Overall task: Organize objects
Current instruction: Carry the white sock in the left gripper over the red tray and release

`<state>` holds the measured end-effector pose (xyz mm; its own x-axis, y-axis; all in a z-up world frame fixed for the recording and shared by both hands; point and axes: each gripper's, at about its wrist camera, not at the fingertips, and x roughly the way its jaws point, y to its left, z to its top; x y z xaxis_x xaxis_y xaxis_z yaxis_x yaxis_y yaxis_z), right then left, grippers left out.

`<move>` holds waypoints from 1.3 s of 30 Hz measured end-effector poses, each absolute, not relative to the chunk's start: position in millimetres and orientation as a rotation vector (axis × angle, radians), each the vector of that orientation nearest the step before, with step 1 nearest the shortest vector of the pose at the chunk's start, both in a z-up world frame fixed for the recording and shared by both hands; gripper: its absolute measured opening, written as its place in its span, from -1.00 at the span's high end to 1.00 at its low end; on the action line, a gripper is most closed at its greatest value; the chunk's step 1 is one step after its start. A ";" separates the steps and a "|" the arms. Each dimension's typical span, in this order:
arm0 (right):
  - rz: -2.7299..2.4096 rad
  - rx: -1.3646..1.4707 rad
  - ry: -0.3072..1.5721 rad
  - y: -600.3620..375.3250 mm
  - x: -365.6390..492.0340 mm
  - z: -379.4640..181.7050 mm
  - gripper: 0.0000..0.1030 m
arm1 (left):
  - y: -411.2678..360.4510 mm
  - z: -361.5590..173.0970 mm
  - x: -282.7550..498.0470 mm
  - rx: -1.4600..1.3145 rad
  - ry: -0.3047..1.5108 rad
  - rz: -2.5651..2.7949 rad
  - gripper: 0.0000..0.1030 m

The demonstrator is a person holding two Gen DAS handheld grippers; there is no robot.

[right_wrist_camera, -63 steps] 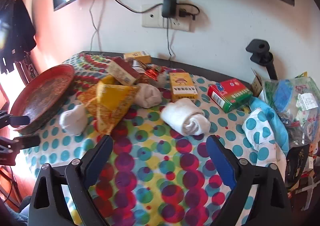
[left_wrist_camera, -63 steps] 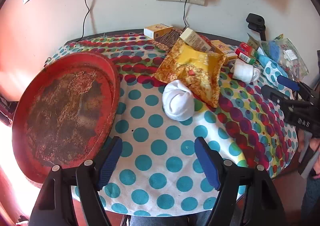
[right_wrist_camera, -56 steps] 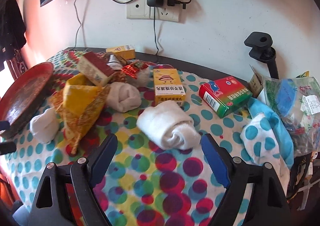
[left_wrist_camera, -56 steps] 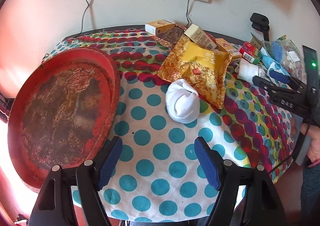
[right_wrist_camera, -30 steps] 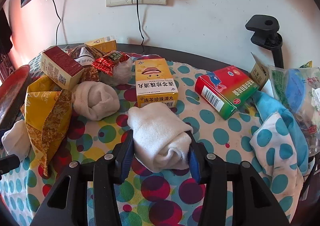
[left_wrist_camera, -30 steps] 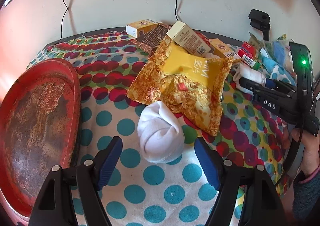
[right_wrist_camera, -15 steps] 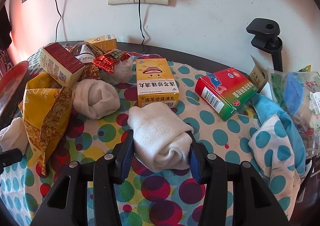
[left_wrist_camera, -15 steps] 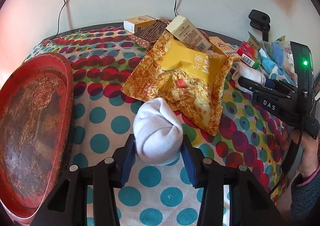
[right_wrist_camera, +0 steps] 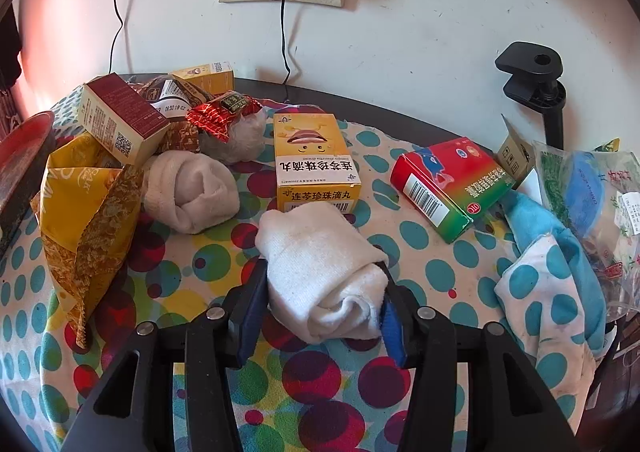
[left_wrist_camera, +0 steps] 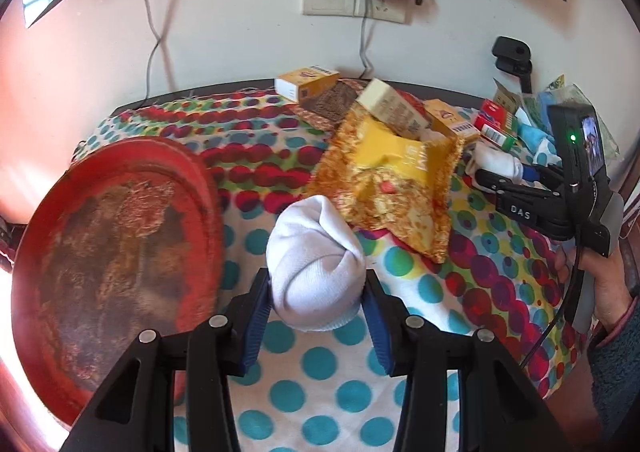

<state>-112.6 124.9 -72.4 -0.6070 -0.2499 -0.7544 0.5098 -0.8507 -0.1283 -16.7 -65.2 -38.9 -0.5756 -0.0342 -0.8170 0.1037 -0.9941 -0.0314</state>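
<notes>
Since a second ago, left claw (left_wrist_camera: 316, 292) closed from wide open onto the white rolled sock (left_wrist_camera: 314, 264), blue pads now pressing its soft knit sides; sock raised off the dotted bench cloth (left_wrist_camera: 320, 364), just right of the round red tray (left_wrist_camera: 116, 252) with its worn, flaking centre. Beyond it, a crinkled yellow foil bag (left_wrist_camera: 394, 188). Farther right, right claw (right_wrist_camera: 320, 304) unchanged, clamped on the cream rolled sock (right_wrist_camera: 320, 268), a lumpy cylinder resting on the cloth just in front of the yellow cardboard box (right_wrist_camera: 314, 160). Glossy red-green box (right_wrist_camera: 448, 184) lying well apart at right.
</notes>
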 end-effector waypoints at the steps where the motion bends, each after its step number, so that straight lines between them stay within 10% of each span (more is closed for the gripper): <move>1: -2.442 1.073 0.464 124.6 -112.4 -72.4 0.08 | -72.5 -37.9 -13.0 1.400 0.130 -2.709 0.13; 39: -2.445 1.063 0.493 121.2 -110.0 -73.9 0.03 | -328.9 -73.5 66.8 1.353 0.329 -2.217 0.12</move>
